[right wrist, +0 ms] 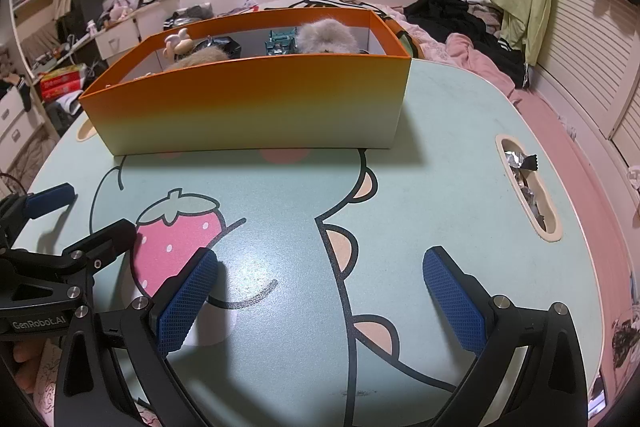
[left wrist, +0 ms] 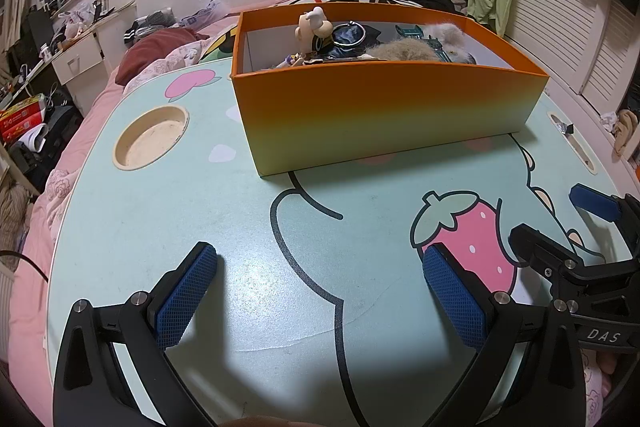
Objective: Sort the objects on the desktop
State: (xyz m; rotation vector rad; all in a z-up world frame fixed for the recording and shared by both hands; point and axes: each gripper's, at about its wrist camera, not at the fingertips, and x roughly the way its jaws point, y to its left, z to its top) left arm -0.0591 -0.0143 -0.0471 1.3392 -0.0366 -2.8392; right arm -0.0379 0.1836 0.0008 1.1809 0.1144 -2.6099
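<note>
Left gripper point(left wrist: 320, 291) spread wide, empty, hovering low over the surface point(left wrist: 248, 227); blue pads point(left wrist: 186, 297) apart over bare printed top. Right gripper point(right wrist: 320, 291) likewise wide and empty, just beside the left one on its right, each visible at the edge of the other's view. Between and directly ahead of both: only the cartoon print, with the strawberry point(left wrist: 476, 239) under the inner fingers. No loose item within reach of either gripper.

Farther ahead, well apart: box point(left wrist: 384, 115), orange fading to yellow, upright, open-topped. Inside, above the near wall: figurine point(left wrist: 314, 25), ring point(left wrist: 350, 34), fur pieces point(left wrist: 404, 51), teal toy point(right wrist: 282, 43). Judged stage: sorting apparently finished or nearly so, all visible items already boxed. Next move, if any: scan for leftovers, then withdraw.

Ahead-left of the left gripper: round cup recess point(left wrist: 152, 137), seemingly empty. Ahead-right of the right gripper: slot point(right wrist: 526, 187) holding foil wrappers point(right wrist: 520, 165), possibly left to clear; narrow opening likely awkward for wide fingers. Beyond the surface: bed, clothes, cluttered shelves. Path to box unobstructed.
</note>
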